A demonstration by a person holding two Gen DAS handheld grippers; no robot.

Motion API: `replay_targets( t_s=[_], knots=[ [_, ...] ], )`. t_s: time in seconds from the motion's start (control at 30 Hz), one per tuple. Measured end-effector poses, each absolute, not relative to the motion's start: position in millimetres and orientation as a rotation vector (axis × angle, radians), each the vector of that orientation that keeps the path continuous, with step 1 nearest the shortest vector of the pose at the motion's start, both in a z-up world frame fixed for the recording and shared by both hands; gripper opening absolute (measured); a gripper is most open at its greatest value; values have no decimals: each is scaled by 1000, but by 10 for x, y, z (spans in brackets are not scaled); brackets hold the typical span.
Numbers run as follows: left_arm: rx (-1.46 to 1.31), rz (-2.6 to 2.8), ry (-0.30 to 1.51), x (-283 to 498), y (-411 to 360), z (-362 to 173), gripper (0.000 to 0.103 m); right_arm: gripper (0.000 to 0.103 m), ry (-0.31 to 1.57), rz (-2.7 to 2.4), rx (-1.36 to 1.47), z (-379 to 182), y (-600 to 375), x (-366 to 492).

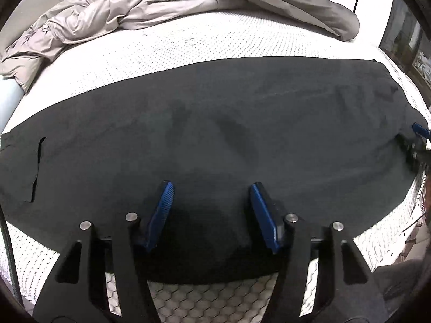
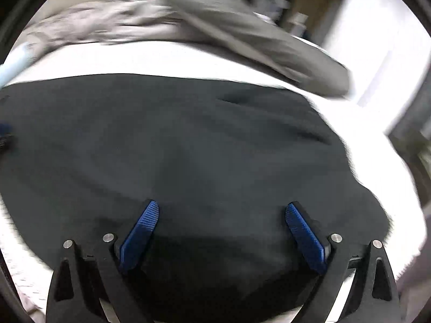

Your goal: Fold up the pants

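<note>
Black pants (image 1: 215,123) lie spread flat across the white mattress (image 1: 188,45), folded lengthwise, with a pocket slit at the far left. My left gripper (image 1: 211,188) is open and empty, its blue pads just above the near part of the pants. My right gripper (image 2: 222,207) is open and empty, wider apart, over the pants (image 2: 188,140) near their right end. The right wrist view is blurred by motion. The right gripper also shows at the right edge of the left wrist view (image 1: 417,140).
A crumpled beige-grey blanket (image 1: 121,13) lies along the far side of the mattress, with a grey cover (image 1: 309,5) beside it. The mattress edge runs along the near side (image 1: 215,296). Furniture stands at the right (image 1: 404,40).
</note>
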State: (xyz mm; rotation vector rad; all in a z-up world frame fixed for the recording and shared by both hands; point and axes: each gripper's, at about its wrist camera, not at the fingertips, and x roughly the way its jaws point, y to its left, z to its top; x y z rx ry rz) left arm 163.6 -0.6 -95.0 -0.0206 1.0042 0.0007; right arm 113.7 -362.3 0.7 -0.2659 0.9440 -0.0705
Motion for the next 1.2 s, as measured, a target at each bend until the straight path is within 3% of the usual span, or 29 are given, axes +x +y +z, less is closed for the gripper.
replay_targets(
  t_s=[0.23, 0.47, 0.63, 0.83, 0.93, 1.1, 1.2],
  knots=[
    [-46, -16, 1007, 1461, 90, -889, 58, 98, 903, 38, -50, 285, -3621, 1108],
    [-70, -61, 986, 1414, -31, -856, 58, 97, 973, 285, -243, 57, -2482, 1122],
    [-53, -134, 964, 1481, -372, -841, 58, 97, 942, 261, -320, -23, -2288, 1058],
    [83, -176, 970, 1547, -787, -913, 60, 97, 944, 312, -304, -26, -2416, 967],
    [73, -158, 976, 1591, -708, -925, 70, 97, 932, 260, -331, -4, -2679, 960],
    [59, -43, 974, 1664, -376, -930, 71, 97, 940, -35, -211, 23, -3707, 1158],
    [-5, 15, 957, 1706, -185, -899, 70, 92, 944, -43, -58, 82, -4089, 1180]
  ],
)
